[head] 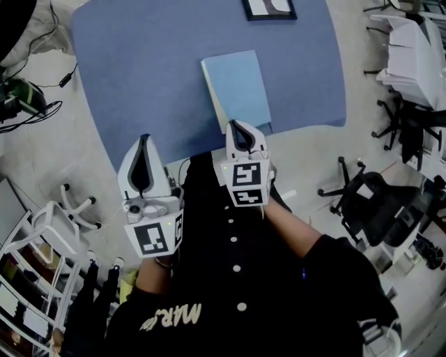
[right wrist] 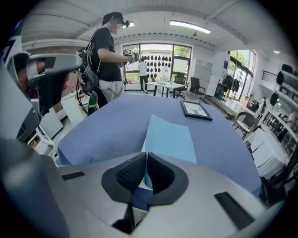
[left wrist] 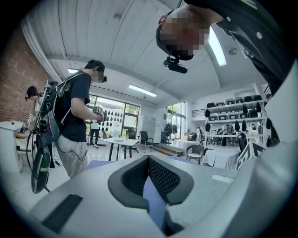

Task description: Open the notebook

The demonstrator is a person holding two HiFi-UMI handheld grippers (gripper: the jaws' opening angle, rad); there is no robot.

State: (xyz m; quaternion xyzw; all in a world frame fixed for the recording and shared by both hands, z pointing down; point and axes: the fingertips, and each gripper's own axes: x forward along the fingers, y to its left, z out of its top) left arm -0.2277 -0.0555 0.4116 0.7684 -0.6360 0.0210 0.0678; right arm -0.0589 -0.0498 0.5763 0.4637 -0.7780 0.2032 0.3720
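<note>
Light-blue rectangular notebook [head: 237, 87] lies on blue cloth-covered table [head: 139, 70], near front edge, right of centre. R gripper [head: 237, 125] is angled down at notebook's near edge, jaws clamped on thin light-blue cover edge. White page edges show under cover on left side. L gripper [head: 144, 139] is roughly level at table's near-left edge, jaws together, nothing between. Black-framed picture [head: 268, 8] sits at table's far side, well apart from notebook.

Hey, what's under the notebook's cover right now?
White page edges show along the left side, below the cover, which the right gripper pinches at its near edge. The page faces are covered, so they cannot be seen.
</note>
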